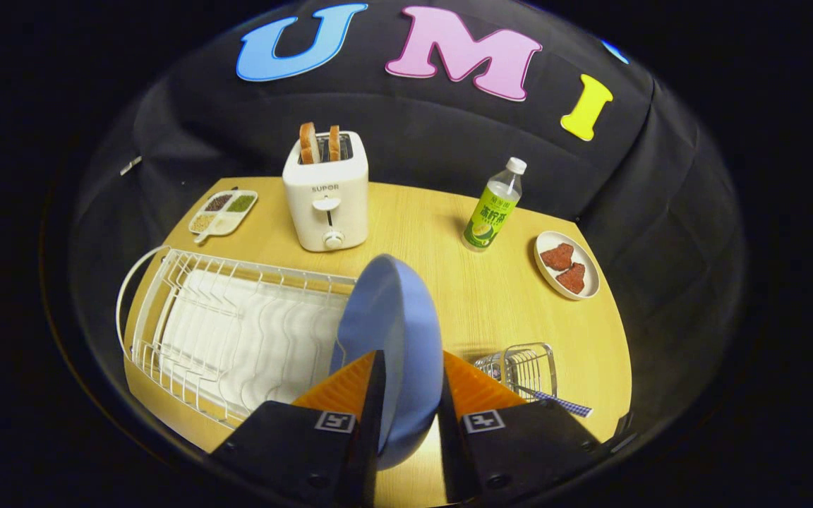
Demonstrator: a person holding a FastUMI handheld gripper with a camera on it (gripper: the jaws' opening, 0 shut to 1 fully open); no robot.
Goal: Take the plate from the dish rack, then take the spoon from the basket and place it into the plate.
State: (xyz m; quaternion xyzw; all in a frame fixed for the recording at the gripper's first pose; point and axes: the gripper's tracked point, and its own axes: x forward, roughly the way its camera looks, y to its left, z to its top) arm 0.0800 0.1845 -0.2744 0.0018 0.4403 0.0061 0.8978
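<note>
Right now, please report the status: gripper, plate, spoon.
Gripper shut on blue plate, held on edge beside the dish rack. Spoon handle sticks out of wire basket. Table ahead open.

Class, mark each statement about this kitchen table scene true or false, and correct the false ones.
1. The gripper holds the blue round plate on edge between its fingers. True.
2. The white toaster is empty. False: two bread slices stand in it.
3. The green drink bottle lies on its side. False: it stands upright.
4. The white wire dish rack sits beside the held plate. True.
5. The small wire basket is on the wooden table. True.
</note>
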